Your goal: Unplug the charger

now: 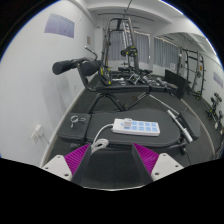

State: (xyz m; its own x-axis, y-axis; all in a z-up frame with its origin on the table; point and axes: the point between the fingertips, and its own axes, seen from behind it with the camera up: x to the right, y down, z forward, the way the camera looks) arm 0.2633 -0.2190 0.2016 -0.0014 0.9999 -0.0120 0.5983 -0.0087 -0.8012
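Nearest the lens, the tool (109,160) shows its two fingers at the bottom centre of the frame, their magenta pads (82,158) angled inward with a clear gap between them; it is released, gripping nothing. It points forward and slightly downward over a dark worktop (85,125).

Just ahead of the fingers, in the lower middle of the frame, lies a white power strip (137,127), set at a slant. Small blue marks dot its top face. No writing or brand can be read on it. A white charger plug (100,143) sits at the strip's near end, just beyond the left finger's tip, and a white cable (100,135) leads from it toward the strip.

To the left on the worktop rests a small dark device (75,124). Beyond, in the upper middle of the frame, stands exercise equipment (125,50) with black handlebars (80,66) reaching leftward. A white wall (40,60) fills the upper left.
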